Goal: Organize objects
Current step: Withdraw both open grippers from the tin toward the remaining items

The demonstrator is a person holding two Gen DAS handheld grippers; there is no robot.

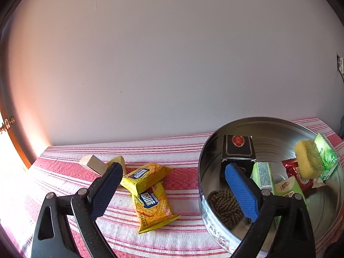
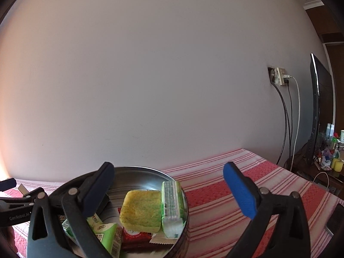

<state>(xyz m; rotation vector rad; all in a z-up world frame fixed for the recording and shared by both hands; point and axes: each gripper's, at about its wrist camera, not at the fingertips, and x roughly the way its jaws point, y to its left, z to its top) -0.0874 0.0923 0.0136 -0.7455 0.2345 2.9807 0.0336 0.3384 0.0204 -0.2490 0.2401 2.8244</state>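
Most of the sorting looks done: the round metal tin (image 1: 268,126) on the red-and-white striped cloth (image 1: 172,150) already holds a black box (image 1: 237,148), a brown-and-yellow yarn bundle (image 1: 223,206), green tissue packs (image 1: 262,175), a red sachet (image 1: 290,167) and a yellow-green sponge (image 1: 308,161) leaning against another green pack near the far wall of the tin. Left on the cloth are 2 yellow cracker packets (image 1: 148,193), one overlapping the other, just beside the tin, and farther back 2 pale blocks (image 1: 94,163), possibly sponges or erasers; what they are is hard to tell. The left gripper (image 1: 174,191) is spread wide and empty, the crackers lying between its fingers in its view, so they seem the next pick. The right gripper (image 2: 169,191) is likewise wide apart and holds nothing, hovering over the tin's right rim. The cracker packets are glossy, puffed foil, printed blue and yellow, likely slippery and crushable.
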